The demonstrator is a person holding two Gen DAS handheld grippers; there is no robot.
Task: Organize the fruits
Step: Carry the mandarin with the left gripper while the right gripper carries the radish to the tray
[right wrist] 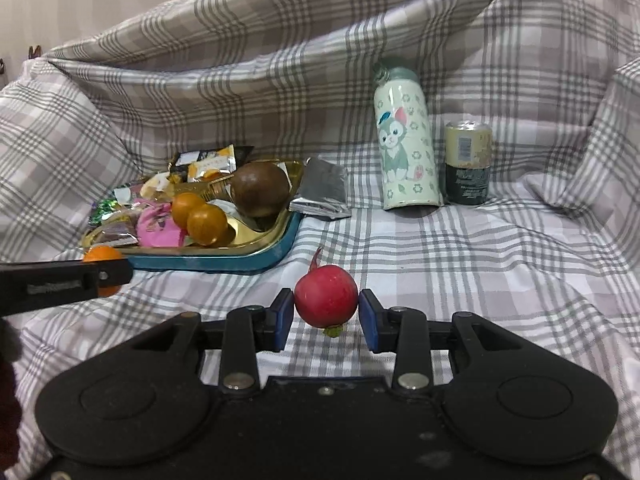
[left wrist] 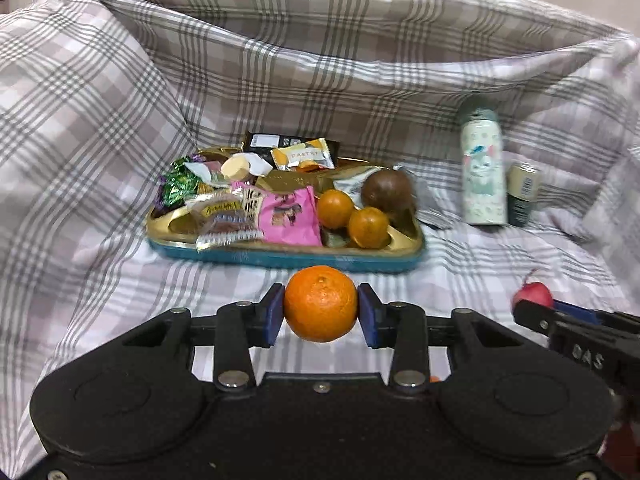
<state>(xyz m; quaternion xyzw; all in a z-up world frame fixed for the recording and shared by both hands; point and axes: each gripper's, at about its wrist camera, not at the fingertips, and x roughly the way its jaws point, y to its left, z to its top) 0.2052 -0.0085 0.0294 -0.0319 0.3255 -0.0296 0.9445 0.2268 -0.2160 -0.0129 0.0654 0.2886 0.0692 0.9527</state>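
The orange [left wrist: 320,303] sits clamped between the blue pads of the left claw [left wrist: 320,312], its dimpled stem end facing up toward the camera; it is round, with no clear long axis. The red radish [right wrist: 326,295] is gripped in the right claw [right wrist: 326,314], its thin root tail pointing up and slightly left and its green stub pointing down, so its long axis runs near vertical. Ahead of both claws lies the gold tray [left wrist: 404,236] with a teal rim, holding two small oranges [left wrist: 368,227], a brown round fruit [left wrist: 387,190] and wrapped snacks [left wrist: 288,216]. Beyond the right claw, a cartoon-cat bottle [right wrist: 404,140] stands upright just beside a can [right wrist: 468,162] on the plaid cloth [right wrist: 500,260].
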